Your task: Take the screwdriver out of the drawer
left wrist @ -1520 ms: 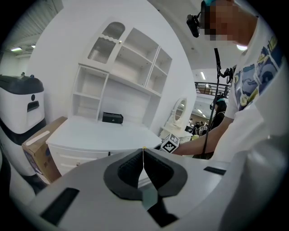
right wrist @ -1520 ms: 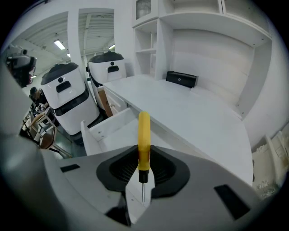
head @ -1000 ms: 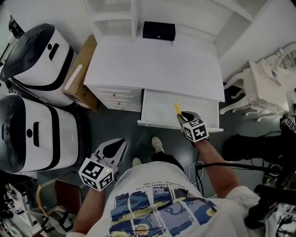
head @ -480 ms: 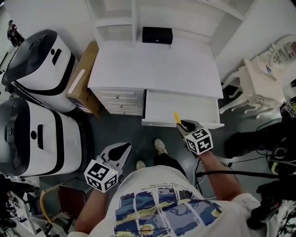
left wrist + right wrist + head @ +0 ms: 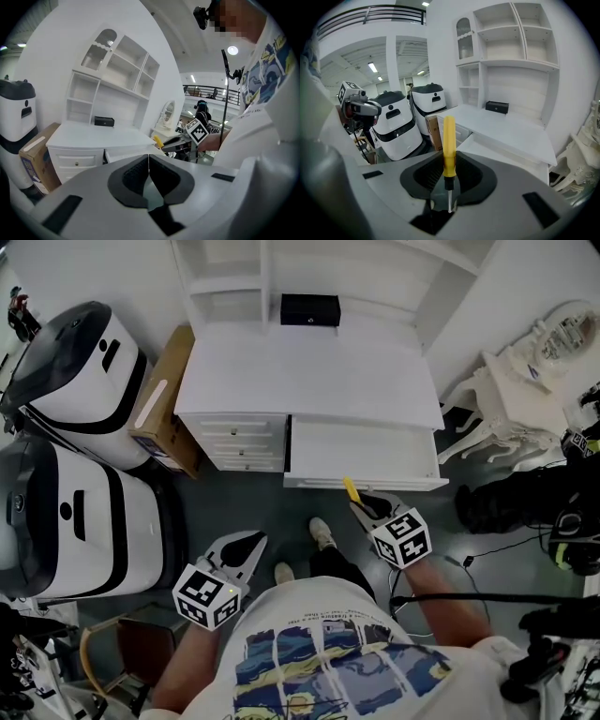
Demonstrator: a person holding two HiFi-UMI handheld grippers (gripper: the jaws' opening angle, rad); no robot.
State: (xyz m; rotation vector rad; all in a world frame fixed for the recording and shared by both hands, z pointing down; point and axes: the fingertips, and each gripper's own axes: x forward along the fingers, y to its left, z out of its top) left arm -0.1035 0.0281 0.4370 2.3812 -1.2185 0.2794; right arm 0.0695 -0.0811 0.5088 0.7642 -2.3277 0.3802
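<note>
Holding: right gripper [image 5: 364, 505] clamps the yellow screwdriver [image 5: 449, 147] by its handle, for a secure lift.
Location: screwdriver at the open drawer [image 5: 361, 451] front lip, seemingly clear.
Idle: left gripper [image 5: 242, 546] closed, empty, kept aside.

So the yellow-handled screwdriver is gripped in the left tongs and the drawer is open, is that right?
No: the right tongs hold the yellow-handled screwdriver, as the right gripper view shows. The left tongs are shut and empty. The drawer is open.

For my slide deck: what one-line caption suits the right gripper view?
Right gripper clamping the yellow-handled screwdriver, with the open white drawer beyond.
</note>
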